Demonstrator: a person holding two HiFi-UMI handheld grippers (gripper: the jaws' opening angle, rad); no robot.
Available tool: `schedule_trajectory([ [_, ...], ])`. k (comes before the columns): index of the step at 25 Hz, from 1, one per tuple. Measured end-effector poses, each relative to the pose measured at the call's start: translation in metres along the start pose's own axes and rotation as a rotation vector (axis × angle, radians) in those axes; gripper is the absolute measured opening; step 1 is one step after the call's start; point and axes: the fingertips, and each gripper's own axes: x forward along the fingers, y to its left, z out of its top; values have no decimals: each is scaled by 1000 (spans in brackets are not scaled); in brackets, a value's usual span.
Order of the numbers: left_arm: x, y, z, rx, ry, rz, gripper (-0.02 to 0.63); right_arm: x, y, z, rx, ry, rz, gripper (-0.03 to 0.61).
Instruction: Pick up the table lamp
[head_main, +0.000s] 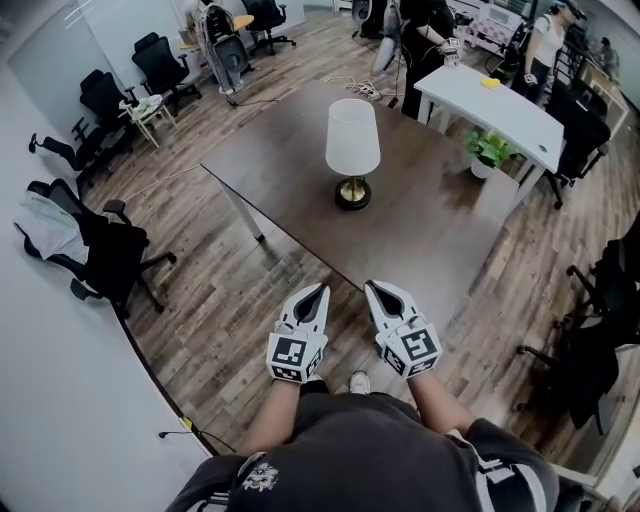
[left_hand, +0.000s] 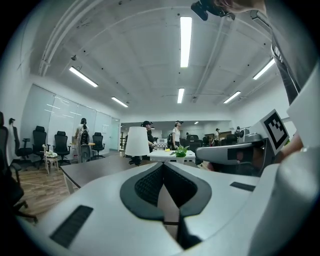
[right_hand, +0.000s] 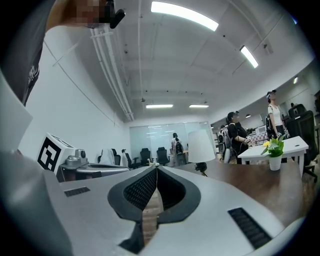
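table lamp (head_main: 352, 150) upright on table (head_main: 430, 225) | left claw (head_main: 323, 290) together, empty | right claw (head_main: 370, 287) together, empty

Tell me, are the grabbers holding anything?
Nothing is held. The left gripper and right gripper are shut and empty; the white-shaded brass-based table lamp stands apart on the dark wooden table.

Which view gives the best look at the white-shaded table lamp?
Head view: the white-shaded table lamp shows whole from above, from the shade down to its brass base, standing on the dark wooden table. The left and right gripper views both show it only small and far off, from the side.
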Motion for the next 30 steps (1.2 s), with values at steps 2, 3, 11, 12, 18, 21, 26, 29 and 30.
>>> schedule_trajectory([
  [2,10,6,0,-4,-2,-7,8,9,-6,-1,0,2,-5,26],
  [3,15,10,-1,-6,-2,-11,8,14,-9,-1,1,3,-8,26],
  [11,67,48,-3,25,-3,-93,8,68,-32,4,-8,4,-69,26],
  [12,73,54,-1,26,-7,-104,8,75,-33,6,-12,3,-77,26],
  [18,100,90,5,35,-25,-180,8,119,-36,11,-43,2,-126,26],
  [21,113,108,5,29,-27,-217,8,137,-40,9,-51,9,-165,26],
  [26,131,129,-3,47,7,-271,8,155,-48,8,-36,9,-246,26],
  [29,142,139,-3,36,-1,-296,8,159,-53,7,-44,8,-295,26],
  [30,147,141,-3,30,-6,-304,8,159,-56,7,-45,12,-310,26],
])
